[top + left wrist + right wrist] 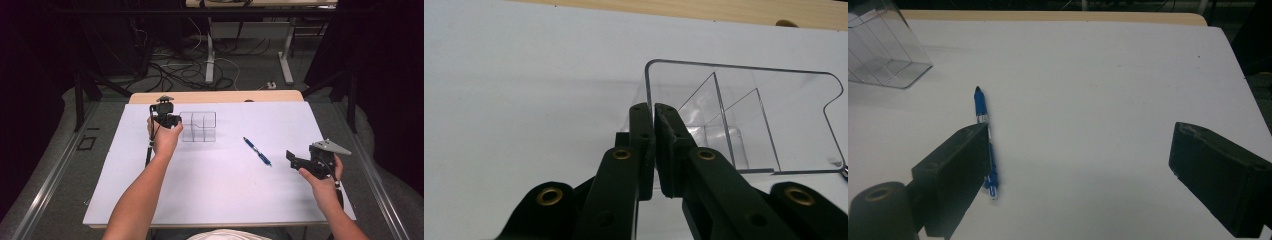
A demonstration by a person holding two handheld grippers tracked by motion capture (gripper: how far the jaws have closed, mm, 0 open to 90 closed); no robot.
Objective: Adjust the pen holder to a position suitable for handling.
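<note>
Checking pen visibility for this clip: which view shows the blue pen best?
The right gripper view: the blue pen lies close, tip and barrel distinct, partly behind one jaw. The high view shows the whole pen, but small, on the white table.
</note>
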